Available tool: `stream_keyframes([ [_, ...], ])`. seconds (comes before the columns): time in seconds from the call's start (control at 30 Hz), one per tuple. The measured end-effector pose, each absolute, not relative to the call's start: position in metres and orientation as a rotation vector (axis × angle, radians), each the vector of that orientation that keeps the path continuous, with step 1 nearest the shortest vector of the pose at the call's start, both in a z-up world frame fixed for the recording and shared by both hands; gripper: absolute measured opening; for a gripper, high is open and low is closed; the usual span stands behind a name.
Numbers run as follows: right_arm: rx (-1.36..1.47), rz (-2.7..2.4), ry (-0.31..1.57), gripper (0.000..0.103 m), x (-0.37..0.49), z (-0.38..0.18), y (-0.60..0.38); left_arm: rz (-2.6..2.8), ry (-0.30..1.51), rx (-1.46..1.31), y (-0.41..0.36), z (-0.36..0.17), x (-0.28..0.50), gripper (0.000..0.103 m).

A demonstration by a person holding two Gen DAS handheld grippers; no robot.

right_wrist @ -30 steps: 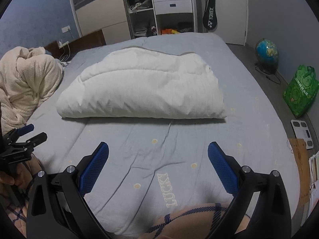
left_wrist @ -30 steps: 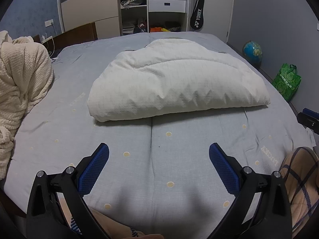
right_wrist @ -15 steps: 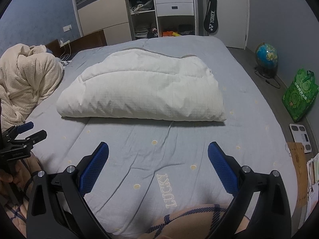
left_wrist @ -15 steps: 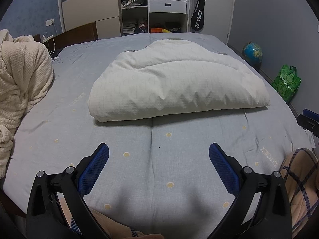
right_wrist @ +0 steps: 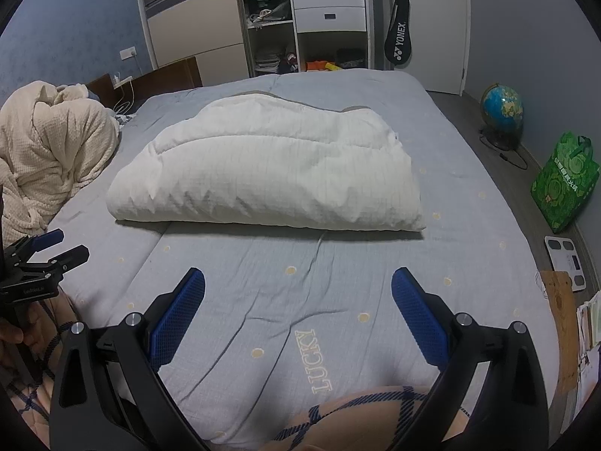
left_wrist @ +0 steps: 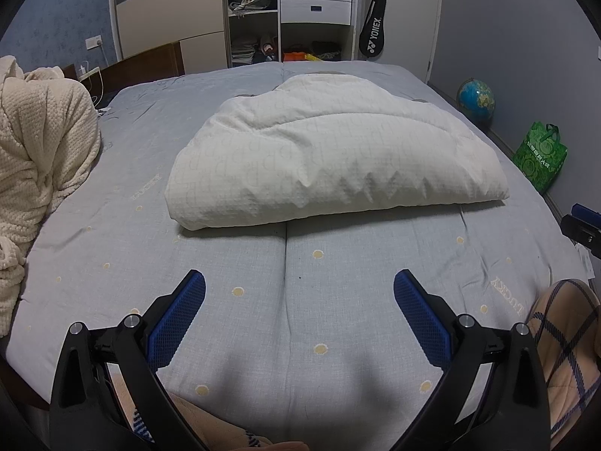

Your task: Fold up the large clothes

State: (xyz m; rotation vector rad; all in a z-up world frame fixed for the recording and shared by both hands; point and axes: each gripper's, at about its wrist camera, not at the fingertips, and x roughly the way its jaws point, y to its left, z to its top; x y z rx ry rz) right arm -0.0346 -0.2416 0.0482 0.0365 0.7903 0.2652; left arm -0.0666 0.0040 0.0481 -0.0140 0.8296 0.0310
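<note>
1. While the left gripper (left_wrist: 299,293) hung over the near edge of the bed (left_wrist: 112,233), its blue pads (left_wrist: 176,317) stood wide apart with nothing between them. In the left wrist view, the white folded quilt (left_wrist: 334,158) lay across the middle of the grey bed, its long folded edge facing the near side, well apart from the gripper. A cream knitted blanket (left_wrist: 41,158) was heaped along the bed's left edge. Beyond the far edge stood a white drawer unit (left_wrist: 316,0) and a hanging black racket bag (left_wrist: 372,34). A globe (left_wrist: 475,100) and a green bag (left_wrist: 541,159) sat on the floor off the right edge. The right gripper's tip showed at the right border.

2. In the right wrist view, the right gripper (right_wrist: 298,291) was likewise spread wide and empty, above the near edge beside the printed word LUCKY (right_wrist: 317,360). The quilt (right_wrist: 270,173) sat mid-bed, nearer the left side. The left gripper (right_wrist: 49,250) appeared at the left edge, fingers parted. A white bathroom scale (right_wrist: 565,257) lay on the floor to the right, near the green bag (right_wrist: 565,184).
</note>
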Motion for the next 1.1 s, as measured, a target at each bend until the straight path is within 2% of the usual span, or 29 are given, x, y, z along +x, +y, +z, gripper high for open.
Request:
stream_keyframes([
  [1.1,0.038,0.267,0.787,0.095,-0.0349,0.0487,-0.2409,0.017,0.821,-0.020,0.0052,0.0496,-0.0674,0.097],
])
